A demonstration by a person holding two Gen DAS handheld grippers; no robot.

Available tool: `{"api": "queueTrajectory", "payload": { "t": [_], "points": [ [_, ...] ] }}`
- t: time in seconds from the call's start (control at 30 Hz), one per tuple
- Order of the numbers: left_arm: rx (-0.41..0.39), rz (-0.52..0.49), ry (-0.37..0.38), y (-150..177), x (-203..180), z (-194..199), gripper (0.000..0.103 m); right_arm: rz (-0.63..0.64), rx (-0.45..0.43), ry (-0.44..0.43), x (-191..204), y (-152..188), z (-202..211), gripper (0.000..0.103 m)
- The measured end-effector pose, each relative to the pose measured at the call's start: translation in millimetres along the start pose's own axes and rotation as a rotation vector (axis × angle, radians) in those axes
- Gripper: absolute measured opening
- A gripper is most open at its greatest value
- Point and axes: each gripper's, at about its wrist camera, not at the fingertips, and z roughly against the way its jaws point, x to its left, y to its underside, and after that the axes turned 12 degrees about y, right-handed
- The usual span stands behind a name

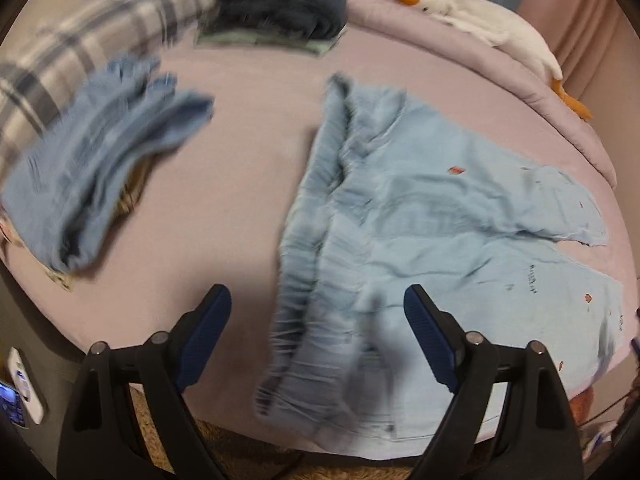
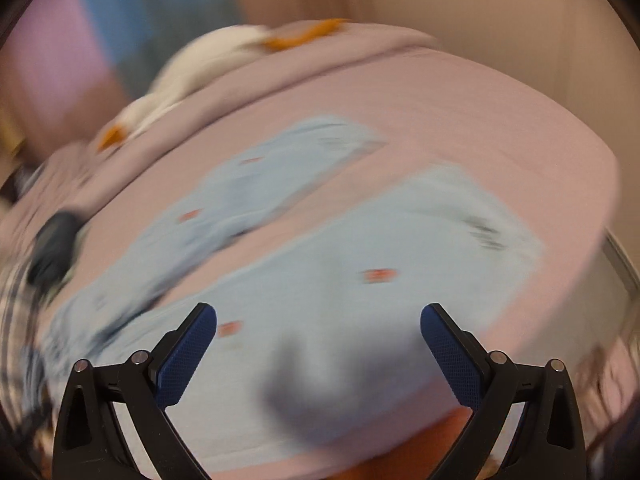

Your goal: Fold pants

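While spread on the bed (image 1: pixel 248 128), pants (image 1: pixel 420 216) beneath both wide-apart, empty grippers.

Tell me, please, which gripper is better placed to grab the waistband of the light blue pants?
Left, probably: the left gripper hangs open over the gathered waistband, while the right gripper faces a pant leg.

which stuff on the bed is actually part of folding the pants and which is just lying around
Part of the job:
light blue pants, spread flat on the bed
left gripper, open
right gripper, open

Just lying about:
stuffed goose
folded blue clothes
dark folded garment
plaid fabric
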Motion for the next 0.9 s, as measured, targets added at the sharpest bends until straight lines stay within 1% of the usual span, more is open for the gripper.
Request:
{"api": "queueTrajectory", "payload": {
  "t": [0.03, 0.07, 0.13, 0.2, 0.23, 0.27, 0.3, 0.33, 0.37, 0.4, 0.43, 0.47, 0.5, 0.53, 0.6, 0.63, 0.7, 0.73, 0.8, 0.87, 0.9],
  "points": [
    [0.025, 0.023, 0.015, 1, 7, -6, 0.077, -0.046, 0.02, 0.016, -20, -4, -10, 0.093],
    [0.046, 0.045, 0.038, 3, 13, -12, 0.071, -0.075, 0.032, 0.027, -33, -7, -17, 0.092],
    [0.091, 0.076, 0.076, 7, 20, -25, 0.066, -0.135, 0.067, 0.076, -61, -11, -33, 0.092],
    [0.065, 0.054, 0.072, 9, 16, -24, 0.061, -0.19, 0.083, 0.117, -82, -13, -43, 0.089],
    [0.066, 0.053, 0.083, 9, 15, -24, 0.046, -0.212, 0.086, 0.123, -89, -13, -46, 0.086],
    [0.07, 0.075, 0.126, 8, 14, -24, 0.026, -0.237, 0.088, 0.107, -97, -13, -50, 0.083],
    [0.082, 0.109, 0.174, 8, 15, -26, 0.02, -0.267, 0.093, 0.068, -103, -14, -55, 0.081],
    [0.085, 0.126, 0.177, 8, 16, -27, 0.018, -0.295, 0.102, 0.033, -107, -15, -59, 0.073],
    [0.081, 0.126, 0.169, 9, 15, -26, 0.017, -0.325, 0.117, -0.004, -108, -16, -64, 0.06],
    [0.076, 0.13, 0.167, 9, 15, -23, 0.017, -0.34, 0.129, -0.018, -105, -17, -68, 0.053],
    [0.067, 0.149, 0.171, 10, 16, -20, 0.015, -0.334, 0.125, -0.003, -101, -19, -70, 0.039],
    [0.055, 0.174, 0.178, 10, 20, -14, 0.014, -0.322, 0.122, 0.015, -100, -20, -71, 0.021],
    [0.034, 0.193, 0.177, 9, 23, -5, 0.013, -0.309, 0.118, 0.02, -97, -23, -69, 0.014],
    [0.016, 0.195, 0.179, 7, 24, 3, 0.013, -0.305, 0.109, 0.007, -95, -27, -68, 0.008],
    [-0.021, 0.177, 0.192, 1, 24, 24, 0.013, -0.293, 0.073, -0.006, -88, -35, -52, 0.007],
    [-0.036, 0.167, 0.187, -1, 23, 31, 0.013, -0.285, 0.052, -0.012, -85, -38, -44, 0.007],
    [-0.06, 0.126, 0.141, -4, 20, 42, 0.014, -0.266, 0.016, -0.049, -79, -43, -28, 0.007],
    [-0.073, 0.112, 0.111, -4, 23, 44, 0.014, -0.259, 0.001, -0.052, -76, -45, -25, 0.007],
    [-0.047, 0.112, 0.063, -3, 32, 33, 0.014, -0.231, -0.007, -0.022, -71, -42, -24, 0.006],
    [0.02, 0.119, 0.032, 5, 40, 13, 0.015, -0.241, 0.044, 0.008, -73, -36, -40, 0.006],
    [0.035, 0.111, 0.016, 9, 40, 7, 0.015, -0.249, 0.077, 0.037, -75, -31, -52, 0.006]
  ]
}}
